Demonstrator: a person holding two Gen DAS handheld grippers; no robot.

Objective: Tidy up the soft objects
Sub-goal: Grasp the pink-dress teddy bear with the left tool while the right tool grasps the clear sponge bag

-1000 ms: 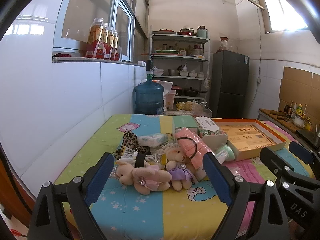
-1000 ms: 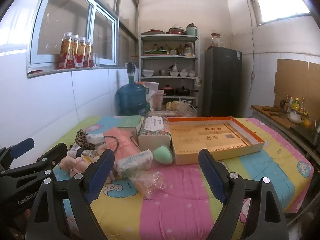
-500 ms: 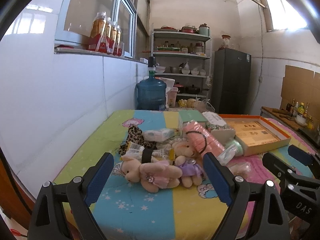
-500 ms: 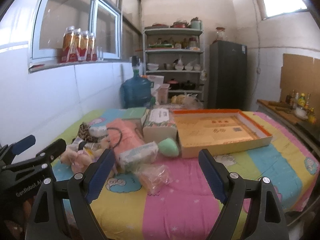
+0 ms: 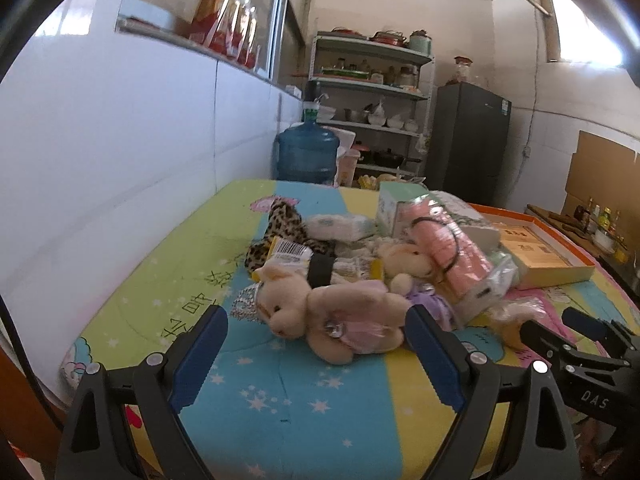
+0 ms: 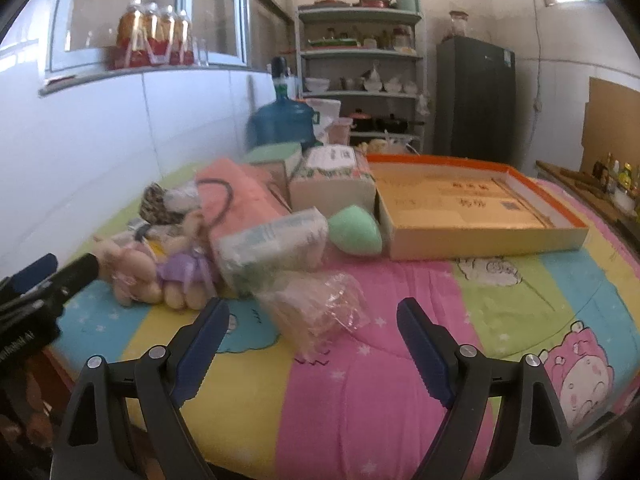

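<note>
Soft objects, location: heaped on the left half of a striped cartoon bedsheet, with a shallow orange-rimmed box just to their right.

Left wrist view, left gripper: jaws spread wide, nothing between them; both blue pads sit apart from the toys.

Left wrist view, nearest item: cream teddy bear in a pink dress, lying on its side between the two fingers' line of sight, not touched.

Left wrist view, behind it: a second bear in purple, a leopard-print plush, a barcoded packet and a pink wrapped roll leaning across the pile.

Left wrist view, right edge: right gripper's black frame in shot, low beside the heap.

Right wrist view, right gripper: jaws wide apart, empty, with a crinkled clear bag lying just ahead between them.

Right wrist view only: green egg-shaped sponge resting against the box wall, and a tissue pack in front of the pink roll; picture blurred, so the pack's print is unreadable.

Right wrist view, left edge: left gripper's finger tip near the bears; contact cannot be judged.

Background, both views: blue water jug, shelving and a dark fridge.
</note>
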